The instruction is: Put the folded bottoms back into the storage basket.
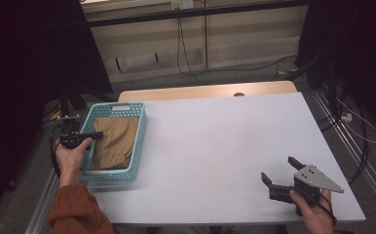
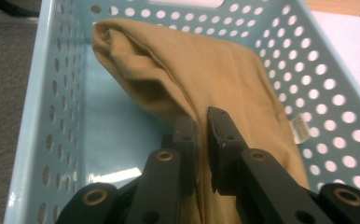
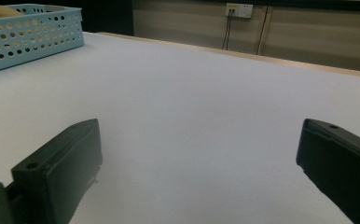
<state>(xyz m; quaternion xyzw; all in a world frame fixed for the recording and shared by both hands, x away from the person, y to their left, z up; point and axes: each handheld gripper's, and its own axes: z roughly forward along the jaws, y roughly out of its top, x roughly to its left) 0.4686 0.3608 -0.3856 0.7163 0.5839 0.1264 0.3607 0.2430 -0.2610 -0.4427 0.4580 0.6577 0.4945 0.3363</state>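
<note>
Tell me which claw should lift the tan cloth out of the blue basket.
The left claw: its jaws are already pinched on a fold of the tan cloth inside the blue basket. The right claw sits open over the table's far side.

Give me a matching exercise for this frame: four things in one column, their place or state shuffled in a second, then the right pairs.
1. left gripper
2. right gripper
3. tan cloth
4. basket

a. light blue, with holes, at the table's left edge
b. jaws wide apart over bare table
c. lying in the basket
d. jaws pinched on a fold of cloth

Pairs: 1-d, 2-b, 3-c, 4-a
</note>
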